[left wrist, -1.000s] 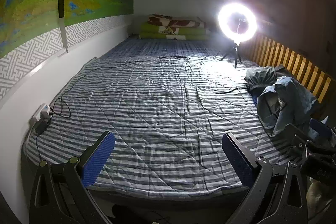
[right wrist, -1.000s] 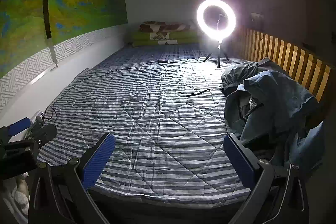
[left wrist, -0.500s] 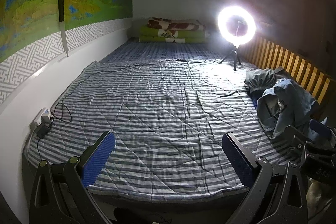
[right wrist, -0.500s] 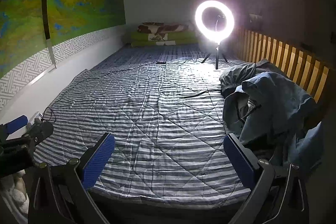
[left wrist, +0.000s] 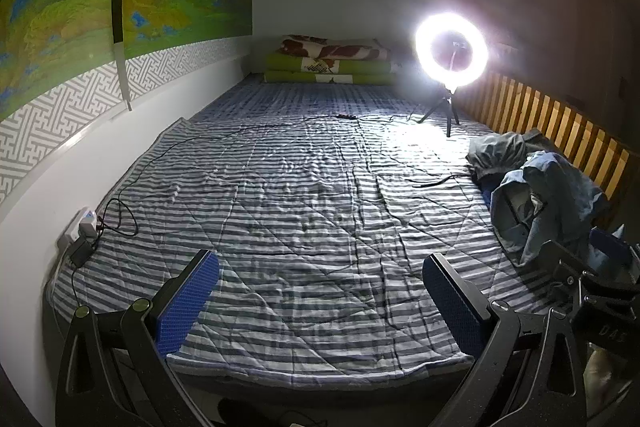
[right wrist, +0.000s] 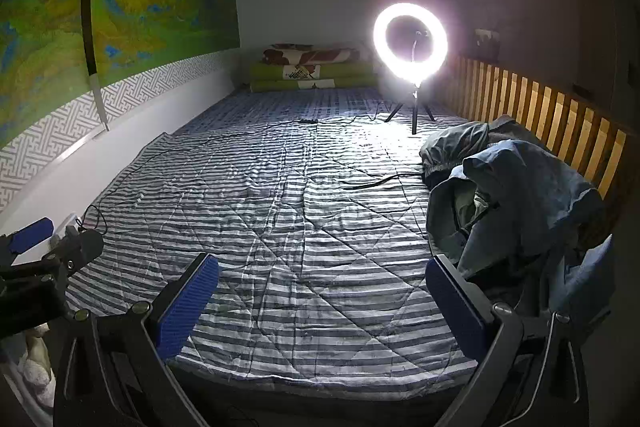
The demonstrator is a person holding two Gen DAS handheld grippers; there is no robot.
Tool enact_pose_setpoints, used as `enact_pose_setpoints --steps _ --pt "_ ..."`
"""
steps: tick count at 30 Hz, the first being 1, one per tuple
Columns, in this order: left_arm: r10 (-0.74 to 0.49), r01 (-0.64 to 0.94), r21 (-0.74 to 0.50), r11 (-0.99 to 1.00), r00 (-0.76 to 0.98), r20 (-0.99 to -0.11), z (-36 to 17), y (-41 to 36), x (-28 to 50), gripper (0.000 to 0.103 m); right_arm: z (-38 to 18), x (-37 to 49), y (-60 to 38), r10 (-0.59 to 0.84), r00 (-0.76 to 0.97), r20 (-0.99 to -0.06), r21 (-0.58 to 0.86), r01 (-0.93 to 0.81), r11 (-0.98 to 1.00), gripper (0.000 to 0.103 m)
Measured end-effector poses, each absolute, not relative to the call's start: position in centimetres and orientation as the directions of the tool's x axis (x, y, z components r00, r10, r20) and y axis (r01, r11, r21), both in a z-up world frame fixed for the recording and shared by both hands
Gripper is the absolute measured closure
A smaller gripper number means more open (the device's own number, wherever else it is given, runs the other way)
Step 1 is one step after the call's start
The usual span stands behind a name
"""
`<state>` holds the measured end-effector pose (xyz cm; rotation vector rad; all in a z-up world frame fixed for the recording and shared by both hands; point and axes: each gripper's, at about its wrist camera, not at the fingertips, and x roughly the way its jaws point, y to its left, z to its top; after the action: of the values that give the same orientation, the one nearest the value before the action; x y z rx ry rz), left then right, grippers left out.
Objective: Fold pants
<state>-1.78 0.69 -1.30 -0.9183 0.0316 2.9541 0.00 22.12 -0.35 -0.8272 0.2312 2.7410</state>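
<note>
A crumpled heap of blue-grey pants lies on the right side of the striped bed, beside the wooden rail. My left gripper is open over the bed's near edge, nothing between its blue pads, the heap well off to its right. My right gripper is open too and holds nothing; its right finger stands just in front of the heap's near edge. Each gripper shows at the edge of the other's view: the right one, the left one.
A lit ring light on a tripod stands at the far right of the striped bed cover. Its cable crosses the cover. Folded bedding is stacked at the far end. A charger and cord lie at the left wall.
Both cameras have tilted or drawn back a little, so the bed and the heap sit lower in view. Both grippers stay open and the pants have not moved.
</note>
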Motion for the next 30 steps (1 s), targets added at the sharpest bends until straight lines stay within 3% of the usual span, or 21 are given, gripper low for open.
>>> enact_pose_setpoints --steps 16,30 --pt "0.039 -0.07 0.034 -0.997 -0.832 -0.553 -0.2 1.5 -3.8 0.0 0.4 -1.3 22.8 0.224 -0.806 -0.548 0.08 -0.317 -0.945 0.001" --pt "0.065 -0.1 0.03 -0.995 -0.818 -0.572 -1.9 1.4 -12.0 0.0 -1.3 -6.9 25.2 0.268 -0.77 -0.58 0.064 -0.37 -0.927 0.001"
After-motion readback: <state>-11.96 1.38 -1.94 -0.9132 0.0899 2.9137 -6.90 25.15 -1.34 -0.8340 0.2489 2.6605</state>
